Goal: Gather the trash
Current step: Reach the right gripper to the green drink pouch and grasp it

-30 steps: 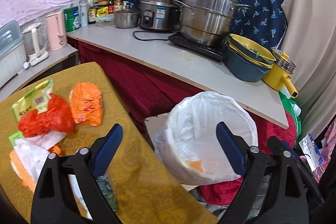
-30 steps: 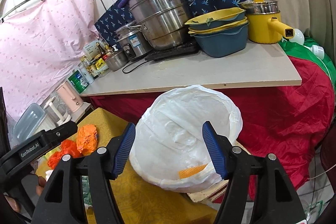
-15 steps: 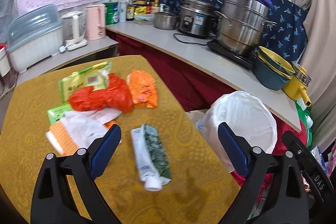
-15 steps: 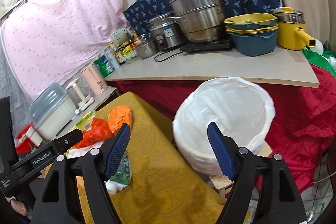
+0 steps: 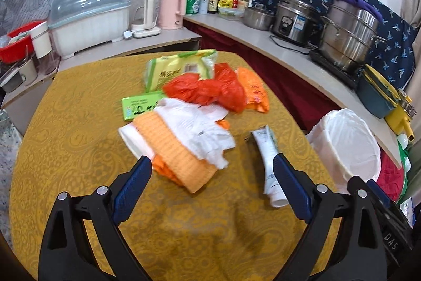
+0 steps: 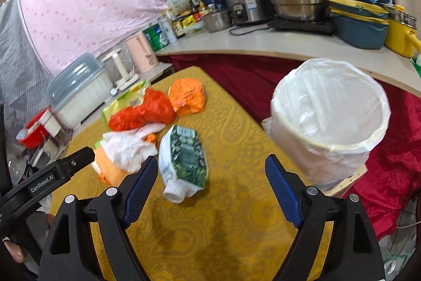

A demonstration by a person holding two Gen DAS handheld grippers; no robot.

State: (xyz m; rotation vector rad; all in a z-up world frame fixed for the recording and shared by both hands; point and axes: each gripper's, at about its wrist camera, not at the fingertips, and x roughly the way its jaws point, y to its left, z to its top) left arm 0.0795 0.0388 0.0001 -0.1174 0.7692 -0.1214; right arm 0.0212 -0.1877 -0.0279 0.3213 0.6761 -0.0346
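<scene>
Trash lies on a yellow-clothed table (image 5: 65, 123): an orange-and-white wrapper (image 5: 179, 146), a red plastic bag (image 5: 208, 91), an orange bag (image 5: 255, 91), a green-yellow packet (image 5: 179, 67), a small green box (image 5: 139, 107) and a green-white squeezed tube (image 5: 268, 162). The tube (image 6: 184, 159) lies just ahead of my right gripper (image 6: 210, 183), which is open and empty. My left gripper (image 5: 210, 188) is open and empty, hovering before the orange-and-white wrapper. A white-lined trash bin (image 6: 331, 117) stands beside the table's right edge; it also shows in the left wrist view (image 5: 347, 146).
A grey counter (image 5: 263, 44) behind holds a rice cooker (image 5: 294, 17), steel steamer pot (image 5: 350, 36), stacked bowls (image 6: 360, 25), yellow pot (image 6: 402, 36), pink kettle (image 5: 172, 8) and bottles. A lidded dish rack (image 5: 89, 17) stands at the left. Red cloth (image 6: 394, 162) hangs below the counter.
Both grippers have swung left, away from over the bin, and now face the table with the trash pile. Both stay open and empty.
</scene>
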